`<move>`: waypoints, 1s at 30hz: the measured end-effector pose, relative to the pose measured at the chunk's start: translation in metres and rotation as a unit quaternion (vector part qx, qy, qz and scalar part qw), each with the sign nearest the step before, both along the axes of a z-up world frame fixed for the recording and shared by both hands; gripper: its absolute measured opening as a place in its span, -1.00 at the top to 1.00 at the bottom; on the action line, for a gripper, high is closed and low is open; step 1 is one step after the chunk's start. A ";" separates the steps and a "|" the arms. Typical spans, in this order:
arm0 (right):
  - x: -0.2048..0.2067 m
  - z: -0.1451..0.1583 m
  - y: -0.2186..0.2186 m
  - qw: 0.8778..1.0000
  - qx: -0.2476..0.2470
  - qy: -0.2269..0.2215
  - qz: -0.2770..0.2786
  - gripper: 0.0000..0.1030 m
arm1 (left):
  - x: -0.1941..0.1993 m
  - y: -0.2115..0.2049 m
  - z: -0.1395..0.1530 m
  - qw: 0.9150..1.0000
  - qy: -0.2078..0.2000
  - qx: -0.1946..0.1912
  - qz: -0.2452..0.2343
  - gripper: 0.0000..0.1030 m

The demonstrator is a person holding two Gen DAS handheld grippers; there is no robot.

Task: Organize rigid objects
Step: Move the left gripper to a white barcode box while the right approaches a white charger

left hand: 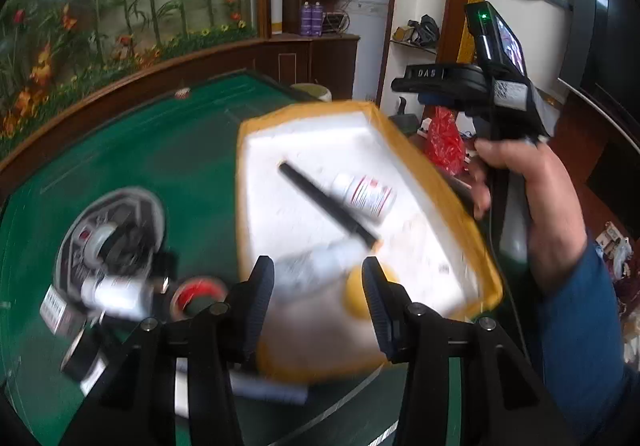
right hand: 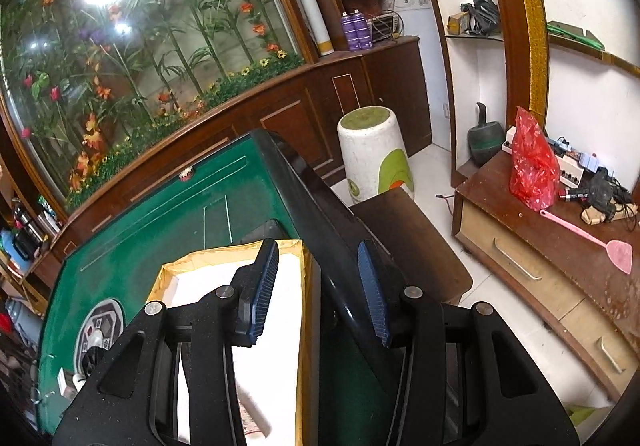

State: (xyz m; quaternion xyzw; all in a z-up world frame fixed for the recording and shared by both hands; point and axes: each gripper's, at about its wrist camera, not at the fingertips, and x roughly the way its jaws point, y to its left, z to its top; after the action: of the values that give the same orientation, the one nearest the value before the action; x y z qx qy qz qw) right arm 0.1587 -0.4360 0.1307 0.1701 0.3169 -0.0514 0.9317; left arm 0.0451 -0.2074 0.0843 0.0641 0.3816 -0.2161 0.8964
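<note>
We see the left gripper clamped on a blurred bottle with a yellow cap above the near end of the yellow-rimmed foam box, which holds a black rod and a white labelled bottle. Our right gripper stands partly open and empty, astride the green table's edge.

Left gripper holds blurred bottle over foam box.
</note>
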 end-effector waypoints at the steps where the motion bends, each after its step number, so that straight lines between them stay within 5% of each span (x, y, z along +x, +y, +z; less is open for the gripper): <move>1: 0.000 0.000 0.001 1.000 -0.002 -0.001 0.001 0.20 | -0.003 0.007 -0.002 1.000 0.000 -0.002 0.003 0.10; 9: -0.005 0.008 0.017 0.999 -0.038 -0.028 0.017 0.20 | -0.041 0.087 0.002 0.998 -0.021 -0.032 0.042 0.09; 14: -0.019 0.018 0.026 0.995 -0.066 -0.077 0.011 0.20 | -0.069 0.152 -0.006 0.996 -0.031 -0.045 0.075 -0.17; 19: -0.037 0.031 0.050 0.982 -0.124 -0.145 0.015 0.20 | -0.083 0.211 -0.020 0.991 -0.020 -0.058 0.120 -0.17; 24: -0.077 0.064 0.094 0.977 -0.134 -0.162 0.028 0.20 | -0.081 0.240 -0.037 0.990 0.028 -0.092 0.102 -0.24; 27: -0.117 0.077 0.135 0.973 -0.107 -0.176 0.103 -0.54 | -0.074 0.237 -0.045 0.992 0.045 -0.085 0.086 -0.25; 30: -0.152 0.076 0.177 0.958 -0.093 -0.169 0.214 -0.57 | -0.065 0.225 -0.046 0.995 0.045 -0.055 0.066 -0.30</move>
State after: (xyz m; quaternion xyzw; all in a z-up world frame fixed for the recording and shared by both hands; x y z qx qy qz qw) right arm 0.0065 -0.2593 0.2067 0.0173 0.1779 0.1489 0.9726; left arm -0.0202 0.0171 0.0382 -0.0205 0.4120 -0.1798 0.8930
